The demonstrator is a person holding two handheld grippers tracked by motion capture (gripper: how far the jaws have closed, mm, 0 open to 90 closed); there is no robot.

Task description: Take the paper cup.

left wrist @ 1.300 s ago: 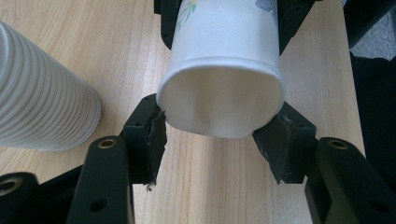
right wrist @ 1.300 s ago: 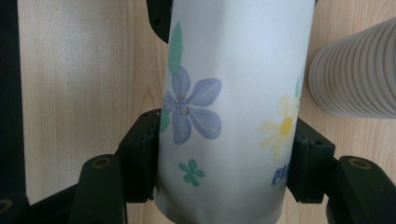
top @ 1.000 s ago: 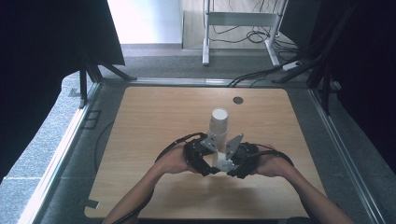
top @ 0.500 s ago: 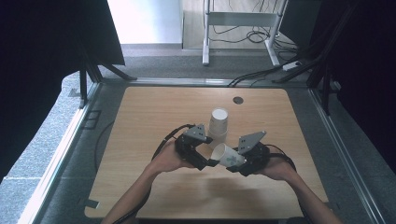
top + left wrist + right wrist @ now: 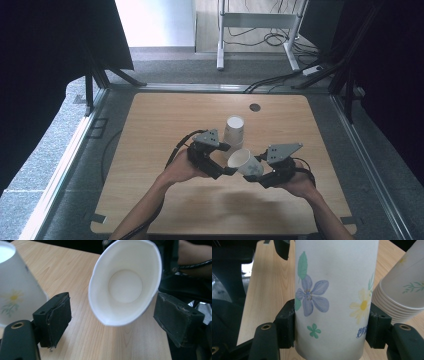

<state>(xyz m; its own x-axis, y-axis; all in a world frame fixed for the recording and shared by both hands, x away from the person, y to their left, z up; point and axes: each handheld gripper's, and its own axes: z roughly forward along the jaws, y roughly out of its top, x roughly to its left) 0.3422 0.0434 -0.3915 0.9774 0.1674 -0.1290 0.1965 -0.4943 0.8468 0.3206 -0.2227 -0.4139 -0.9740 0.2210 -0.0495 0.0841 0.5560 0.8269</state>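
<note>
A flowered paper cup (image 5: 335, 297) is clamped sideways between the right gripper's (image 5: 263, 176) jaws; the left gripper's (image 5: 226, 159) jaws are spread wide, empty, beside the cup stack (image 5: 233, 131) on the worktop (image 5: 165, 120).

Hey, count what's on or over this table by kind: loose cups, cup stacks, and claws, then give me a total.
Single paper cup, held in the right claw with its mouth toward the left claw: 1
Stack of upside-down paper cups standing on the table; exact cup count can't be told: 1
Claws: 2
Total: 4
</note>
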